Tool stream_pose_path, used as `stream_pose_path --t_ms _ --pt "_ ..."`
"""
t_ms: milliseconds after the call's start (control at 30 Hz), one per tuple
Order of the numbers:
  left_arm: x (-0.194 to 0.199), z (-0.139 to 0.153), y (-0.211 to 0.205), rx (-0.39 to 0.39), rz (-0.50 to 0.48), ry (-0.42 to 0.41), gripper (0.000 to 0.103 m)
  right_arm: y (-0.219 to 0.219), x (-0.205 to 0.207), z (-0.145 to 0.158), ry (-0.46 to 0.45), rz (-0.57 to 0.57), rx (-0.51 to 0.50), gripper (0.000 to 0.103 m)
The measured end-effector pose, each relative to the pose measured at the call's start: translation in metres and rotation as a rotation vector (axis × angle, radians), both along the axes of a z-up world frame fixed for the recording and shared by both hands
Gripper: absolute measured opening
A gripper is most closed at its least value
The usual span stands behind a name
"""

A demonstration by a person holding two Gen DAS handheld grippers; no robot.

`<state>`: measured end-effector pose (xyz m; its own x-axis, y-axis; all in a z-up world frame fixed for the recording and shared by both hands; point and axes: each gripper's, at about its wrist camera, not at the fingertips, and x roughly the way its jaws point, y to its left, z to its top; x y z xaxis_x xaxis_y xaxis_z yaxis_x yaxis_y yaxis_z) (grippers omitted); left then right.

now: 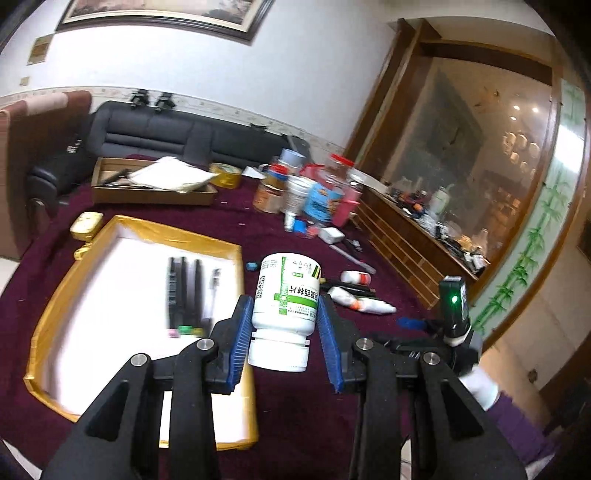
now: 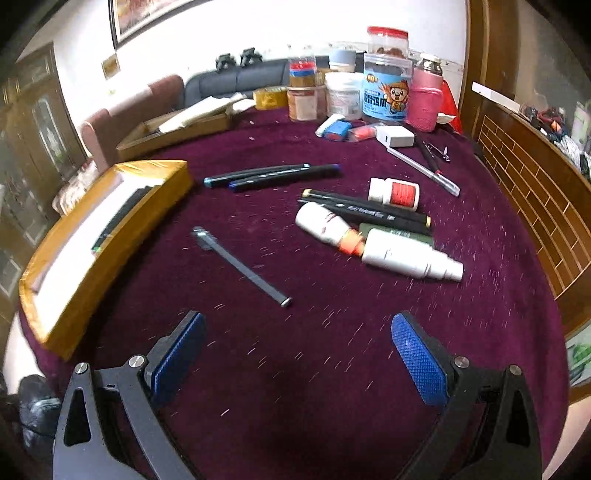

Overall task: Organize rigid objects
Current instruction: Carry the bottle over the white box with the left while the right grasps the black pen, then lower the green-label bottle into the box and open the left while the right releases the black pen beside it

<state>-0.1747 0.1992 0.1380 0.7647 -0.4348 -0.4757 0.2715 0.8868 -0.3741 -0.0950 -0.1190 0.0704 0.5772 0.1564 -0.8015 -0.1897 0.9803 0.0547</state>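
While the left gripper is clamped on a white pill bottle with a green label, held above the cloth just at 3 o'clock of the yellow-edged tray, the right gripper hangs spread wide and empty over bare cloth. Progress looks partial. Done: several dark pens lie side by side in the tray. Left: a grey pen at 12 o'clock of the right gripper, two blue-tipped markers beyond it, and at 1 o'clock a heap of two white spray bottles, dark markers and a small red-label bottle. The held bottle probably goes to the tray next. The surface is a maroon velvet tablecloth flecked with lint; at its far edge stand jars and tubs and a flat cardboard box. Around it are a dark sofa, a framed picture and a wooden cabinet.
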Motion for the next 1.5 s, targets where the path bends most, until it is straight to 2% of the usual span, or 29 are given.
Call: stream_pose_path --t_ms 200,300,333,367,400,467,533,567,633,800,1000,1133,1200,1333,1433,1500 --pt "0.02 -0.024 0.041 0.01 0.081 0.062 0.033 0.043 0.038 -0.017 0.023 0.133 -0.096 0.098" --pt "0.03 -0.037 0.053 0.004 0.103 0.098 0.033 0.066 0.052 -0.032 0.039 0.194 -0.123 0.088" --pt "0.033 -0.041 0.056 0.002 0.109 0.11 0.033 0.075 0.057 -0.038 0.055 0.21 -0.133 0.08" --pt "0.035 -0.044 0.059 0.001 0.113 0.119 0.033 0.082 0.061 -0.045 0.069 0.221 -0.142 0.068" --pt "0.038 -0.048 0.06 0.001 0.119 0.128 0.033 0.084 0.064 -0.047 0.068 0.227 -0.131 0.066" --pt "0.042 -0.052 0.063 0.0 0.128 0.144 0.033 0.086 0.065 -0.046 0.079 0.235 -0.062 0.035" --pt "0.045 -0.055 0.066 -0.003 0.131 0.154 0.033 0.091 0.062 -0.045 0.078 0.235 -0.069 0.015" --pt "0.046 -0.056 0.068 -0.004 0.134 0.157 0.033 0.094 0.059 -0.044 0.086 0.239 -0.059 0.009" --pt "0.05 -0.059 0.072 -0.01 0.137 0.164 0.033 0.095 0.057 -0.044 0.1 0.232 -0.032 0.008" --pt "0.056 -0.062 0.088 -0.004 0.155 0.199 0.033 0.09 0.051 -0.034 0.121 0.206 0.142 0.008" --pt "0.087 -0.058 0.101 0.094 0.151 0.243 0.033 0.1 0.05 0.003 0.112 0.215 0.341 0.008" --pt "0.124 -0.061 0.101 0.155 0.131 0.285 0.033 0.131 0.067 0.018 0.16 0.23 0.488 0.008" --pt "0.145 -0.067 0.099 0.162 0.12 0.315 0.033 0.151 0.08 0.016 0.193 0.232 0.537 0.008" --pt "0.182 -0.089 0.103 0.126 0.128 0.394 0.033 0.202 0.111 -0.001 0.276 0.201 0.601 0.008" --pt "0.198 -0.105 0.111 0.104 0.157 0.43 0.033 0.24 0.133 -0.02 0.328 0.162 0.595 0.008" --pt "0.202 -0.109 0.116 0.097 0.177 0.423 0.033 0.255 0.144 -0.029 0.348 0.144 0.581 0.008"
